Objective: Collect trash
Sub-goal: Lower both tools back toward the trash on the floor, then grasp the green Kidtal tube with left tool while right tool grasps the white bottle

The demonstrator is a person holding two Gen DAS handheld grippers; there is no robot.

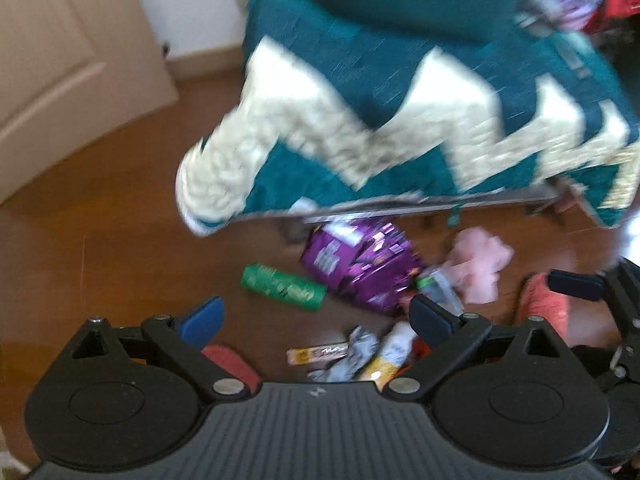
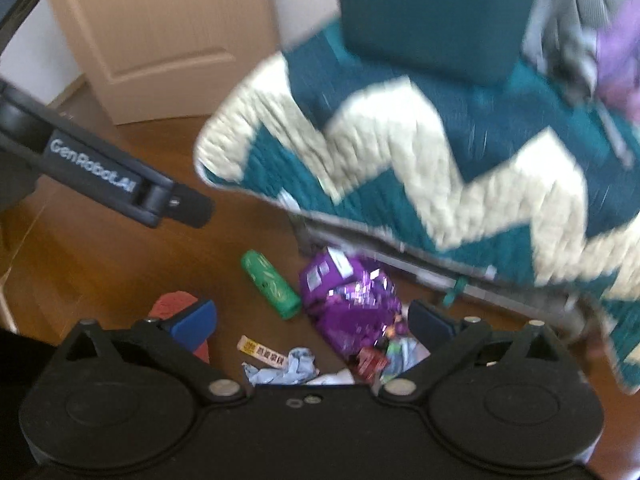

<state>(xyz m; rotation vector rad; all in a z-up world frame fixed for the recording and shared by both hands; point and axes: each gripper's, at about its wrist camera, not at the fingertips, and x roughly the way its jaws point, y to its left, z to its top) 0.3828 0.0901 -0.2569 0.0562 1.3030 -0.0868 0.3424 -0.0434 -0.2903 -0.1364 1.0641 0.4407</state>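
The trash lies scattered on the brown wooden floor (image 1: 100, 208) just in front of a bed draped in a teal quilt with a cream zigzag band (image 1: 360, 120), and both grippers hang above the pile, looking down and forward at it. The left gripper (image 1: 316, 316) has its jaws spread wide and holds nothing; the right gripper (image 2: 312, 324) is likewise spread and empty. From the left gripper, the green cylindrical can (image 1: 284, 289) lies ahead and slightly left of the gap between the jaws, its long axis running roughly crosswise to the fingers, left to right with a slight downward slant. From the right gripper the same can (image 2: 272, 286) lies ahead and left of centre, and there its long axis runs more nearly along the line of the fingers, slanting away to the upper left. The crinkled shiny purple foil bag (image 1: 360, 268) sits just right of the can, close under the bed edge, with a crumpled pink tissue (image 1: 478, 264) further right. Nearest both sets of jaws are a narrow yellow-and-white wrapper strip (image 1: 316, 354) and a crumpled pale blue-grey wrapper (image 2: 288, 366), almost straight below the gaps. Blur hides finer detail, but the wrappers look like the closest pick for either gripper, while the can seems to suit the left jaws better, since they would close across its narrow width
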